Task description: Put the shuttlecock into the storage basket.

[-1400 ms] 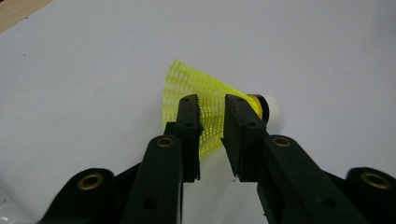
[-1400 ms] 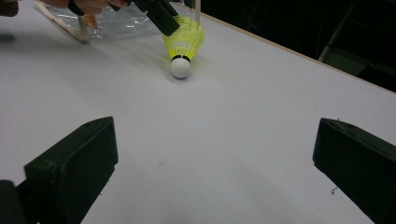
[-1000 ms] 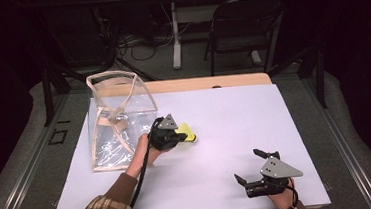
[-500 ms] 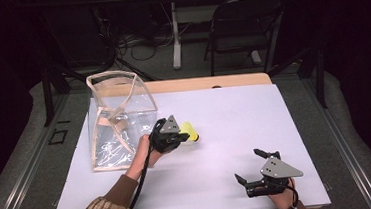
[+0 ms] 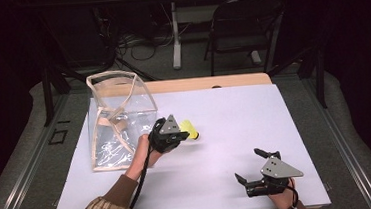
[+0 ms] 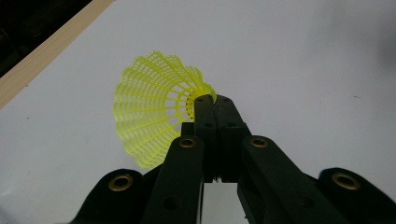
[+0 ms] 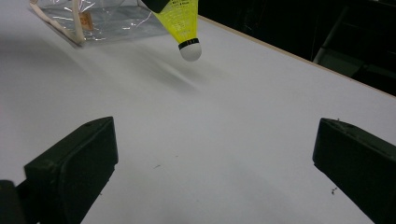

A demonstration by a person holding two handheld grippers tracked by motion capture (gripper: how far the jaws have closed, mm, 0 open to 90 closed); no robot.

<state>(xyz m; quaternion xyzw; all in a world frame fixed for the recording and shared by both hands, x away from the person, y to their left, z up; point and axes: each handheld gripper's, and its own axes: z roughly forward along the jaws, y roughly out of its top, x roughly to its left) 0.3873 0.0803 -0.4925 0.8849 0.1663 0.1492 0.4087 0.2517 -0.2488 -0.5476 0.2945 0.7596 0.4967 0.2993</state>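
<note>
I worked in what looked like a lab or studio: a white-topped table (image 5: pixel 235 130) stood on grey carpet, with dark curtains all round, loose cables (image 5: pixel 133 43) on the floor behind it, and a black folding chair (image 5: pixel 242 25) beyond.

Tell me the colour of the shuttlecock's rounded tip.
White, with a black band above it, on the shuttlecock; clearest in the right gripper view.

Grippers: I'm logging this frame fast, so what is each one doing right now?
Left gripper: shut on the yellow shuttlecock, pinching its skirt, held above the table.
Right gripper: open, holding nothing.
</note>
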